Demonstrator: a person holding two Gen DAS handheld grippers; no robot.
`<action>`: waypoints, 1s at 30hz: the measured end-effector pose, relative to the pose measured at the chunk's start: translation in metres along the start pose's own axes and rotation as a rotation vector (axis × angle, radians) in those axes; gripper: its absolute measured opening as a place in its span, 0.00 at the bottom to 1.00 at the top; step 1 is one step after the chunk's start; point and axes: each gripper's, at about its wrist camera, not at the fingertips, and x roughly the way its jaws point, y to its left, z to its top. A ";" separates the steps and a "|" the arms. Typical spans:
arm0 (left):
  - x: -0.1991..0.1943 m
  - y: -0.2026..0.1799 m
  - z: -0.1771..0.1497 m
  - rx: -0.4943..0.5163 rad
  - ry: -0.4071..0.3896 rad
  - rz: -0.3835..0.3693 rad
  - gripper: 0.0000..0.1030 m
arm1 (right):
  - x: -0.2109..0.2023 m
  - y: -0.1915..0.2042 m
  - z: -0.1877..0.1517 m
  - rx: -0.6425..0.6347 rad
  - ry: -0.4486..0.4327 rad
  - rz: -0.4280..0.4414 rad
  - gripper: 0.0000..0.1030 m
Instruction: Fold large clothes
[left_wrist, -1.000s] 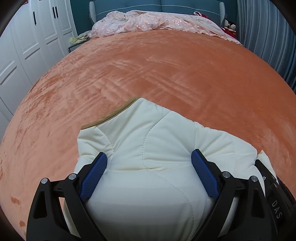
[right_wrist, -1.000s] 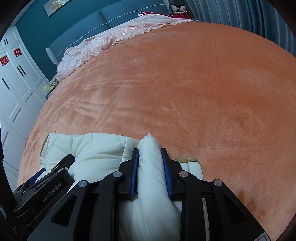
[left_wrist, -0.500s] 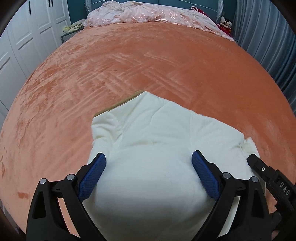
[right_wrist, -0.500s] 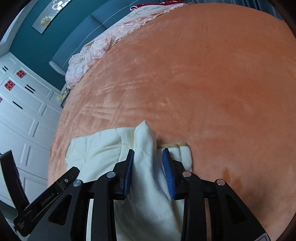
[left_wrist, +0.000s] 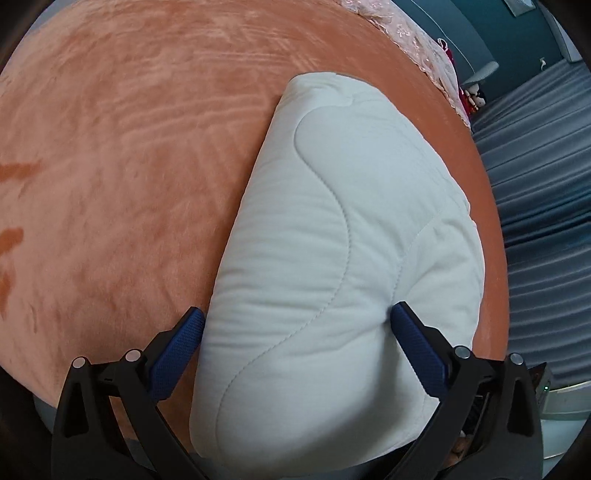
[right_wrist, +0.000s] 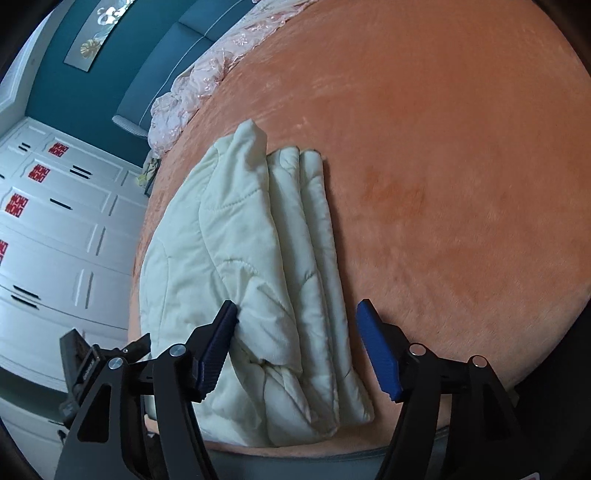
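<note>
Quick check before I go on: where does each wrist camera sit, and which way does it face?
Left wrist: on the left gripper, angled down at the folded cream garment on the orange bedspread; its own blue fingers show, opening.
Right wrist: on the right gripper, angled down along the garment's stacked folds; fingers opening, left gripper's body beside.
Shared: garment, bedspread, pink bedding.

right gripper (right_wrist: 297, 332) jaws opening — fold of the folded jacket (right_wrist: 258, 266) released, now lying flat.

Cream quilted garment (right_wrist: 236, 258) folded in thick bundle, lying on orange bedspread (right_wrist: 443, 166).
</note>
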 end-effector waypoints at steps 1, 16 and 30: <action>0.001 0.002 -0.003 -0.008 0.005 -0.013 0.96 | 0.004 -0.001 -0.003 0.009 0.021 0.014 0.67; 0.004 -0.015 -0.020 0.047 -0.035 0.066 0.96 | 0.016 -0.007 -0.027 0.044 0.035 0.062 0.74; 0.006 -0.015 -0.018 0.089 -0.038 0.037 0.95 | 0.016 0.011 -0.025 0.004 0.035 0.039 0.65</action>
